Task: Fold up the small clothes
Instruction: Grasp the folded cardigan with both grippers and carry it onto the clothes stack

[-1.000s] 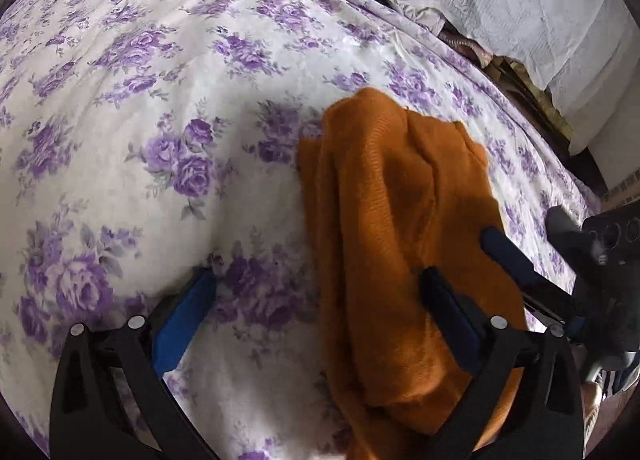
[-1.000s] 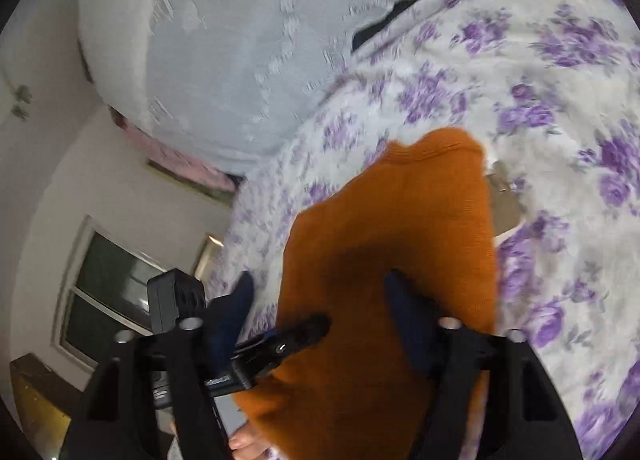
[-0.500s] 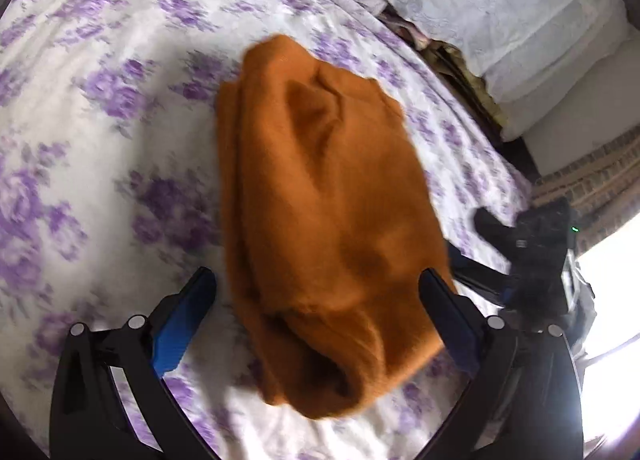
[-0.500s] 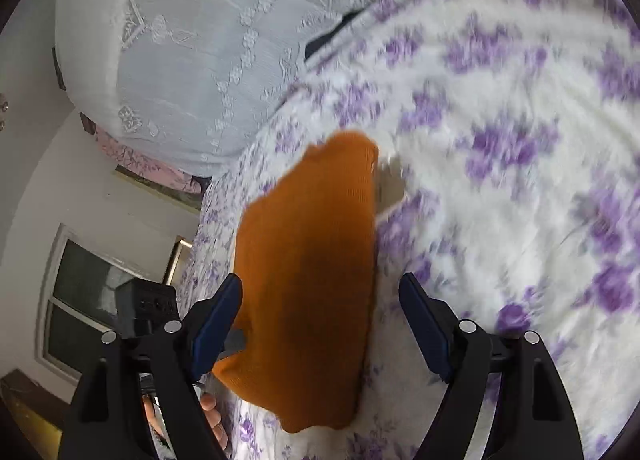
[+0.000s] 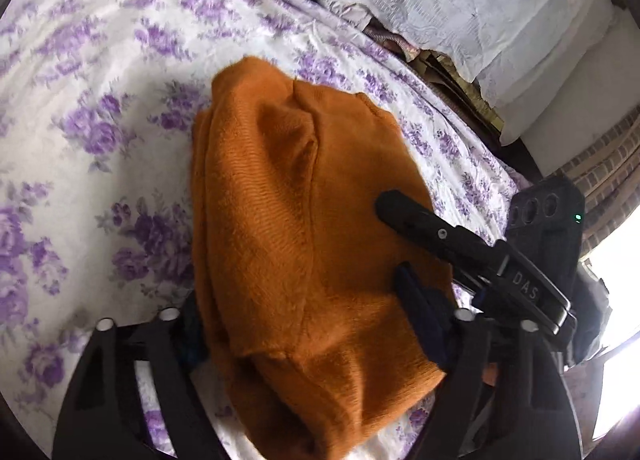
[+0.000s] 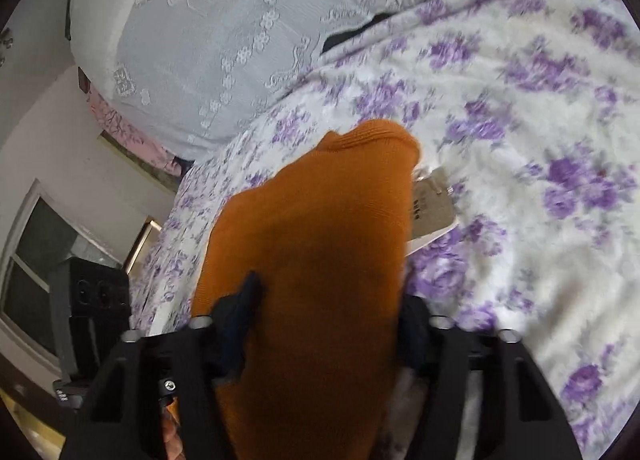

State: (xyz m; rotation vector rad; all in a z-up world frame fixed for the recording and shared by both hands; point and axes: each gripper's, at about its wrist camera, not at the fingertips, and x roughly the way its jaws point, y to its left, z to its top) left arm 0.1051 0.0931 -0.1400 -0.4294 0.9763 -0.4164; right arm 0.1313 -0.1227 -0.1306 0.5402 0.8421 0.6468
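Grippers first: left gripper (image 5: 316,324) and right gripper (image 6: 324,320) each sit with the near end of the orange garment (image 5: 296,219) bunched between the jaws. Jaws on both have narrowed from wide open half a second ago and the blue pads now press into the knit from either side, so I read both as clamped on the cloth. Means the pickup of the folded bundle has begun; next is probably one more fold or a lift to reposition.

Garment: fuzzy rib-knit, thick, already doubled lengthwise into a long narrow bundle with soft rounded edges and a seam ridge down the middle. Floppy, will sag if lifted from one end only. Beige paper tag (image 6: 434,205) pokes out at its far side.

It lies on the bedspread (image 5: 100,107), white with purple flowers, slightly wrinkled. White lace-covered pillows (image 6: 224,31) behind.
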